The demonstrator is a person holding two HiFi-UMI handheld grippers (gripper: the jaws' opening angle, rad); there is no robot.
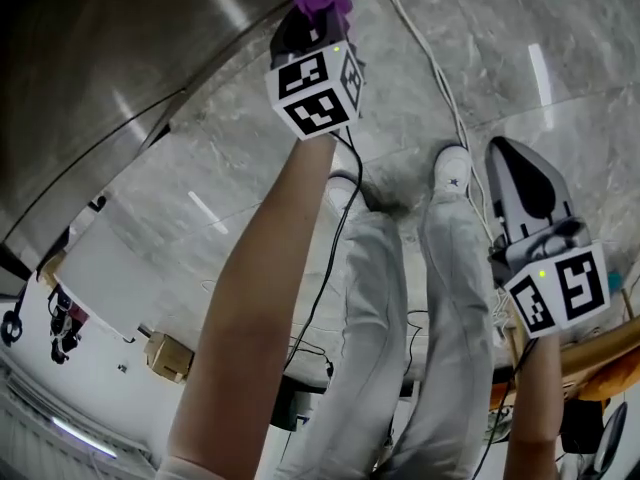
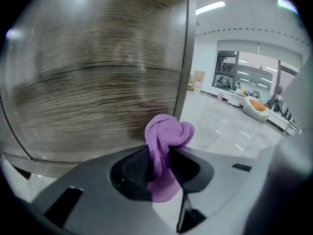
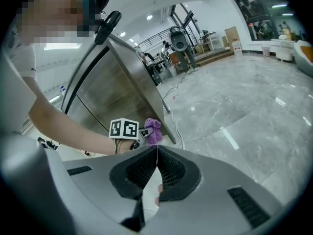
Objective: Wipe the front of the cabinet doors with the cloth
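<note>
Gripped the purple cloth [image 2: 168, 133] tight in the jaws of the left gripper [image 2: 159, 156], with a bunched knot sticking out past the tips. Held that knot close to the wood-grain cabinet door [image 2: 98, 72], near its right-hand edge; could not tell whether touching. Hung the right gripper [image 3: 156, 150] well apart, over the grey marble floor [image 3: 234, 111], jaws pressed together on nothing. Stood in white shoes [image 1: 452, 168] on that floor, beside a trailing cable [image 1: 430, 68].
</note>
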